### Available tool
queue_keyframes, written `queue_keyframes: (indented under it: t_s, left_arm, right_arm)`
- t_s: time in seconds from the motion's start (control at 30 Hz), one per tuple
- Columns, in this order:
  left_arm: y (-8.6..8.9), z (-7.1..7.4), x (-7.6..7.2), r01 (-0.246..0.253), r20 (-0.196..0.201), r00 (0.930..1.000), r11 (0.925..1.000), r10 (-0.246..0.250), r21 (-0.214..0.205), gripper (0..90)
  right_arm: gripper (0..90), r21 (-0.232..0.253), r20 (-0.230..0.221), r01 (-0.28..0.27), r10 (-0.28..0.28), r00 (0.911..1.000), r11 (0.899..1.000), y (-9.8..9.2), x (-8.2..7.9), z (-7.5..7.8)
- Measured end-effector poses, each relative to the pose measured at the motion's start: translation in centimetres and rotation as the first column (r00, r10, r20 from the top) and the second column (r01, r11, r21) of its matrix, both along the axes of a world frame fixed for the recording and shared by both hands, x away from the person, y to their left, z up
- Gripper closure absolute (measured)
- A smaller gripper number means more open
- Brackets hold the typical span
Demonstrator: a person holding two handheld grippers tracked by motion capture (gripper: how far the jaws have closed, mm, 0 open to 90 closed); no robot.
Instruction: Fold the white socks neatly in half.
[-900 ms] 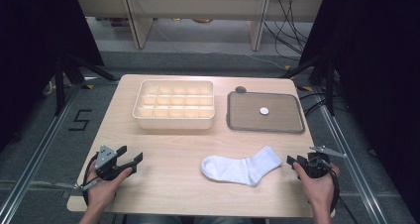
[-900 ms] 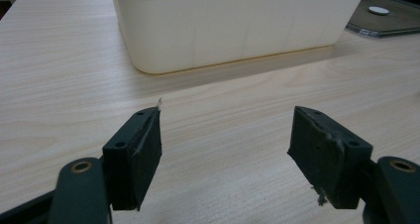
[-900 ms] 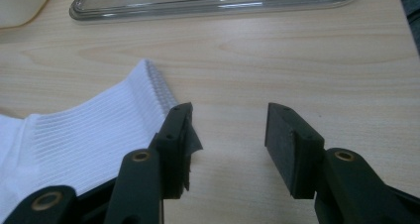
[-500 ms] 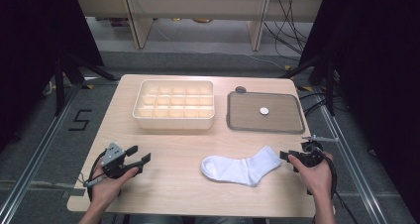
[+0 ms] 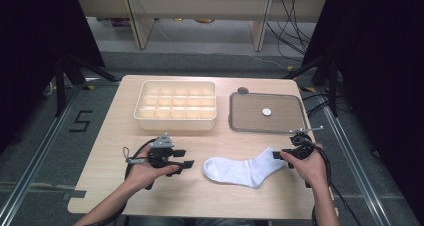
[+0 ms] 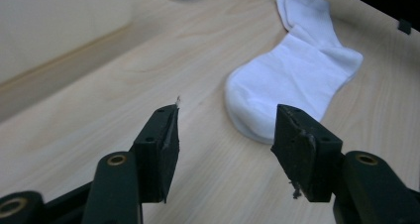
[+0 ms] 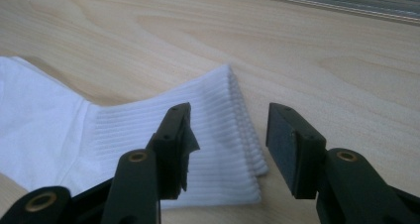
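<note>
Sock [image 5: 243, 169] lies before tray [image 5: 235, 117], between both claws.

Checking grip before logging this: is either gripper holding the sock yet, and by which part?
Nothing is held. The right gripper is open over the sock's cuff; the left gripper is open short of its toe.

A light wooden table [image 5: 120, 136] stands on a grey floor [image 5: 45, 151], where a black number five [image 5: 80, 121] is marked to its left. Beyond the table a pale shelf unit [image 5: 200, 6] runs along the back, with black cables [image 5: 280, 21] hanging beside it. Black curtains [image 5: 380, 61] darken both sides, and metal rails [image 5: 30, 166] cross the floor.
</note>
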State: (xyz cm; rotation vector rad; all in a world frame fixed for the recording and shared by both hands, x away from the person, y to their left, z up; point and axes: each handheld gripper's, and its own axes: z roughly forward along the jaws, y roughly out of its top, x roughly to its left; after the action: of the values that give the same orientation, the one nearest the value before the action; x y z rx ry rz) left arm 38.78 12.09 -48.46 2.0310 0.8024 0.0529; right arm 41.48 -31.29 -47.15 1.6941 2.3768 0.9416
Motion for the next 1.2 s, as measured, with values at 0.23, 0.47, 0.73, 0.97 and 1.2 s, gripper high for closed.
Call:
queue_keyframes:
  t_s: [0.23, 0.47, 0.73, 0.97, 1.2]
  left_arm:
    - [-3.9, -1.6, 1.4, 0.042, -0.138, 0.9897, 0.9984, -0.036, 0.038, 44.9]
    - [-5.1, -2.3, 1.2, 0.054, -0.15, 0.9879, 0.9937, -0.039, 0.098, 52.1]
    - [-5.8, -2.2, 0.9, 0.044, -0.131, 0.9911, 0.9902, -0.026, 0.132, 64.7]
    - [-5.9, -2.2, 1.1, 0.045, -0.157, 0.9874, 0.9884, -0.022, 0.145, 80.6]
    - [-5.0, -1.6, 1.3, 0.05, -0.216, 0.9761, 0.993, -0.026, 0.107, 82.3]
  right_arm:
    - [50.9, -0.104, -0.018, 0.012, -0.014, 0.9997, 0.995, 0.5, 0.5, 0.2]
    - [50.4, -0.117, -0.04, -0.014, 0.009, 0.9992, 0.993, 0.7, 0.9, -0.4]
    - [57.7, -0.163, -0.096, -0.024, 0.008, 0.9953, 0.986, 1.7, 0.5, -0.8]
    - [67.6, -0.179, -0.123, 0.003, -0.026, 0.992, 0.984, 1.9, 0.2, -0.7]
    - [70.9, -0.165, -0.118, 0.003, -0.023, 0.9927, 0.986, 1.9, 0.1, -0.8]
